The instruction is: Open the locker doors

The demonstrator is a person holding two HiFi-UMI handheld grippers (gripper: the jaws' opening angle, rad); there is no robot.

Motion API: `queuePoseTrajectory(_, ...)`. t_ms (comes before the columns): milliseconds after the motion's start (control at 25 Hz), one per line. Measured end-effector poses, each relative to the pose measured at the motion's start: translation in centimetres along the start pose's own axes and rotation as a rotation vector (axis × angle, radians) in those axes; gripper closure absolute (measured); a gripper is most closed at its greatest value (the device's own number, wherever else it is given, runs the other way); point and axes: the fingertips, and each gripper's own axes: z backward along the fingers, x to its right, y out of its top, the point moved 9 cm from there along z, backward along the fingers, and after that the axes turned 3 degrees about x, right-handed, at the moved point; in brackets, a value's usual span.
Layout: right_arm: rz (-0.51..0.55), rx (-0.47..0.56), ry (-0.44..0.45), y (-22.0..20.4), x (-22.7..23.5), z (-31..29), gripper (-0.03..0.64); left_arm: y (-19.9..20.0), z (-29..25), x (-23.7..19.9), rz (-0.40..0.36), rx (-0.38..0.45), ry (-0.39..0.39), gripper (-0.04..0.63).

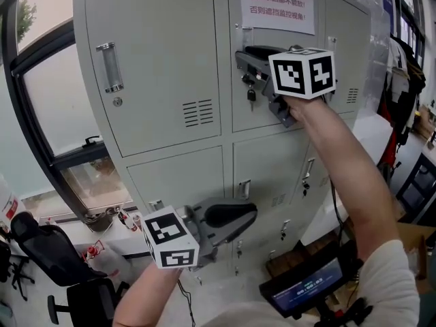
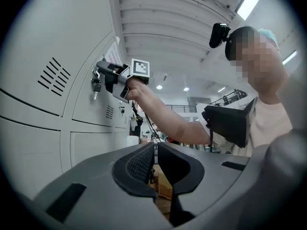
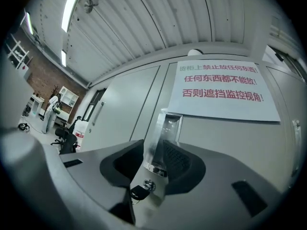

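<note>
A bank of grey lockers (image 1: pixel 170 60) stands in front of me. The top middle door (image 1: pixel 262 118) carries a white notice (image 1: pixel 277 4) with red print, and it looks flush with its frame. My right gripper (image 1: pixel 245 56) is raised to this door. In the right gripper view its jaws (image 3: pixel 156 152) are shut on the upright chrome handle (image 3: pixel 165 128). Just below them are the lock (image 3: pixel 149 184) and a hanging key (image 3: pixel 140 191). My left gripper (image 1: pixel 245 216) is held low in front of the bottom lockers. It (image 2: pixel 156 150) is shut with nothing between its pads.
The top left locker door has its own chrome handle (image 1: pixel 109 67) and vent slots (image 1: pixel 198 113). Lower doors carry small keys (image 1: pixel 306 184). A window frame (image 1: pixel 48 135) and black office chairs (image 1: pixel 48 251) are at the left. A screen (image 1: pixel 303 288) hangs at the person's chest. Clothes (image 1: pixel 402 94) hang at the right.
</note>
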Motion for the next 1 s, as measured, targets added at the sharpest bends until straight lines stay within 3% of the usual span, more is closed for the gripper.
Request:
queuePoseTrajectory(160,-0.014,0.001,0.026,0.3,-0.1,-0.8,0.509,-0.2,-0.2,-0.6,0.002,0.004,-0.004,0.581)
queuePoseTrajectory(560,-0.025,0.002,-0.007,0.2,-0.3,-0.8,0.523,-1.2,0.2,-0.3,0.011,-0.013,-0.003,0.581)
queuePoseTrajectory(1000,-0.098,0.044,0.112,1.4,-0.8,4.2,0.525,-1.5,-1.3,1.2,0.021,-0.013,-0.023,0.581)
